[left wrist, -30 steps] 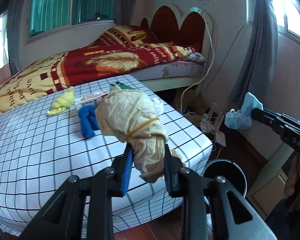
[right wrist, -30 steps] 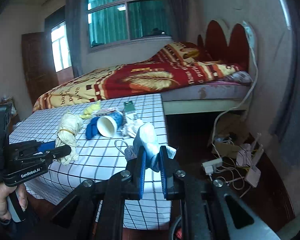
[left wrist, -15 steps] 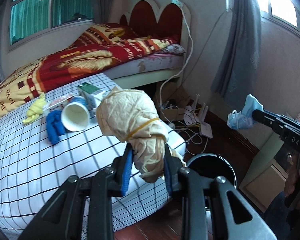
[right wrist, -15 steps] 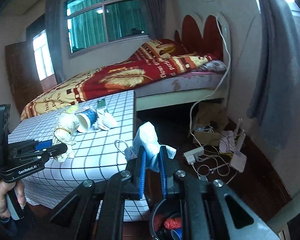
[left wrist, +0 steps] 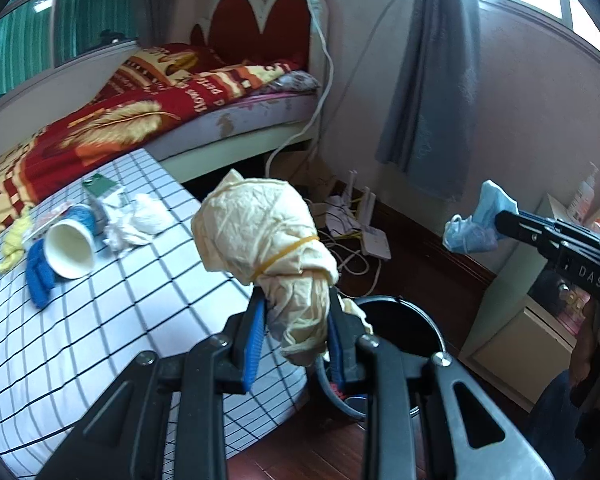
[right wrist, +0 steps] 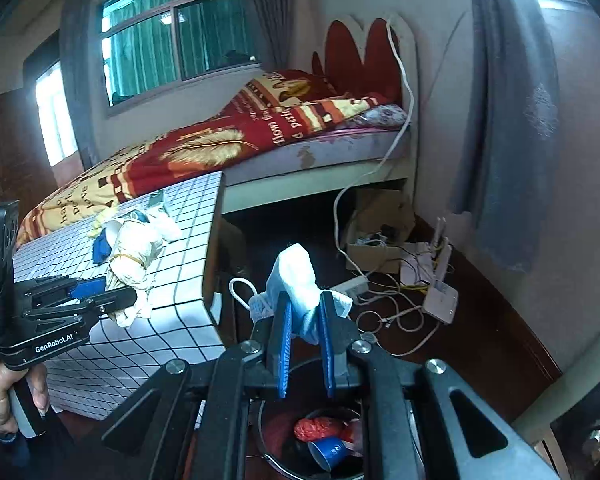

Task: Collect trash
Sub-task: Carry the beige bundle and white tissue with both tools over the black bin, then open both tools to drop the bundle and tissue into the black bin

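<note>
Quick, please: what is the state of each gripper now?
Left gripper: closed on a cream paper bundle.
Right gripper: closed on a blue face mask.

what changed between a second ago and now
Both claws swung away from the checked table toward the black bin, which now sits right under the right claw. Unchanged: the left claw grips the tan paper bundle, the right grips the blue mask, and the white cup lies on the table.

"GenRobot.AI" on the left tongs [right wrist: 112, 300], "DAS" on the right tongs [left wrist: 500, 220], perhaps "perfect love" on the bed blanket [right wrist: 204, 152]
</note>
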Action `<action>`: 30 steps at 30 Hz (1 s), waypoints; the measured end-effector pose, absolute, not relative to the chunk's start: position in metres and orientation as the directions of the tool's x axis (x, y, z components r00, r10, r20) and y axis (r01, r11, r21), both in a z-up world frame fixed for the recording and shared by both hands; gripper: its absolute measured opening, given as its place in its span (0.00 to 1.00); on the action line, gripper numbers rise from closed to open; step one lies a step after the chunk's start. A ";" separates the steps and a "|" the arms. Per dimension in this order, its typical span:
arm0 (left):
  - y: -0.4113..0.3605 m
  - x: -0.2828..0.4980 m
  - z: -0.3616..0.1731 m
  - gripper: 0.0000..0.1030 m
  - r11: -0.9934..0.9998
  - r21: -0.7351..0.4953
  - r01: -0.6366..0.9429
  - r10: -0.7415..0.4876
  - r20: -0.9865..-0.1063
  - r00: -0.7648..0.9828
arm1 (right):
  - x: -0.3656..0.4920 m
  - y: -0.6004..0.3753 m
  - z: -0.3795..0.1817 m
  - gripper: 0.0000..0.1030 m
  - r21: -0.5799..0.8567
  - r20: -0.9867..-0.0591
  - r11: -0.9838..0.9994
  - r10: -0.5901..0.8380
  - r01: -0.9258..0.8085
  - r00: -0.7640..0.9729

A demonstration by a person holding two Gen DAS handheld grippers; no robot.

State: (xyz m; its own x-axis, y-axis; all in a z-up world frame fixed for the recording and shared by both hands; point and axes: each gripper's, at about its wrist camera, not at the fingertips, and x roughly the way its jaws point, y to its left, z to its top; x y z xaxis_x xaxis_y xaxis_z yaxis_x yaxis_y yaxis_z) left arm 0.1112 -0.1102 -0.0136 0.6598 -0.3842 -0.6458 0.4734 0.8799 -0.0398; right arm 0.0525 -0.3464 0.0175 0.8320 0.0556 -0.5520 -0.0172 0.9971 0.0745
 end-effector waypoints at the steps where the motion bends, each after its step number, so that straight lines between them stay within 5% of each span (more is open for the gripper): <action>1: -0.114 0.112 -0.015 0.28 0.876 -0.040 0.480 -0.389 -0.648 0.655 | 0.051 -0.349 0.016 0.13 0.074 -0.554 0.997 0.050 -0.011 0.831; 30: -0.194 0.116 -0.099 0.28 0.781 -0.118 0.613 -0.447 -0.790 0.419 | 0.042 -0.395 -0.056 0.14 0.070 -0.690 0.995 -0.001 0.069 0.724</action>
State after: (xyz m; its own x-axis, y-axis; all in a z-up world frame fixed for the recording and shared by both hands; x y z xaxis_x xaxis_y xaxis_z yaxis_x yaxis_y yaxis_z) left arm 0.1160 -0.1941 -0.0993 0.4185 -0.4474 -0.7904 0.6129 0.7813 -0.1177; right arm 0.0416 -0.3950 -0.0564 0.7242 -0.0015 -0.6896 0.0685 0.9952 0.0698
